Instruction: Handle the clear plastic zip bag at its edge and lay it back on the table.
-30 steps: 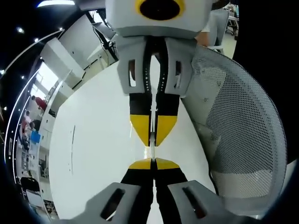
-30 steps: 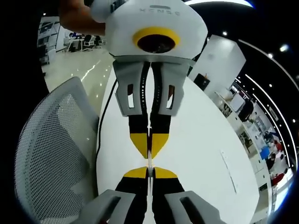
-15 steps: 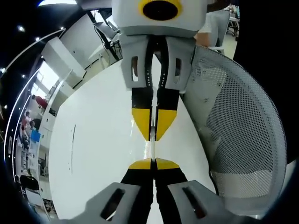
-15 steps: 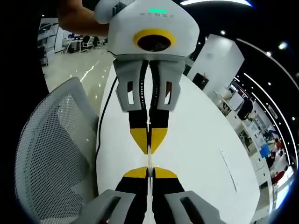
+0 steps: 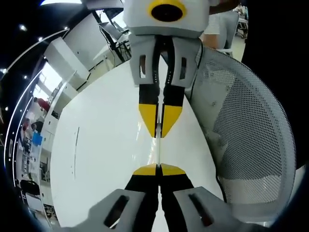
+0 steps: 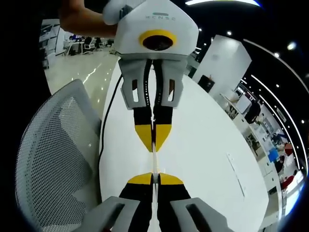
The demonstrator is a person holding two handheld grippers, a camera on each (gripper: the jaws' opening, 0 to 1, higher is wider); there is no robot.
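Left gripper (image 5: 159, 169): my jaws rise from the bottom of the left gripper view, yellow tips pressed together on a thin clear strip.
Right gripper (image 6: 154, 179): my jaws in the right gripper view are likewise closed tip to tip on the same thin strip.
Bag (image 5: 159, 151): the clear plastic zip bag is seen edge-on as a pale, narrow line stretched between my two pairs of jaws, held above the desk; in the right gripper view it shows the same way (image 6: 154, 162).
Facing: each gripper points straight at the other. The right gripper appears at the top of the left gripper view (image 5: 160, 136), and the left gripper at the top of the right gripper view (image 6: 153, 151), each with its yellow tips shut on the far end of the strip.
Desk (image 5: 101, 145): long, white, glossy, running away beneath the bag; a thin dark mark lies on it well to one side of the bag.
Chair (image 5: 251, 135): white mesh backrest standing just beside the desk edge, also in the right gripper view (image 6: 53, 159).
Hand (image 6: 84, 19): a person's bare forearm and hand holds the left gripper from behind.
Cable (image 6: 107, 116): a dark cable runs along the desk edge nearest the chair.
Background: open office with ceiling lights; people at distant desks, too small to detail.
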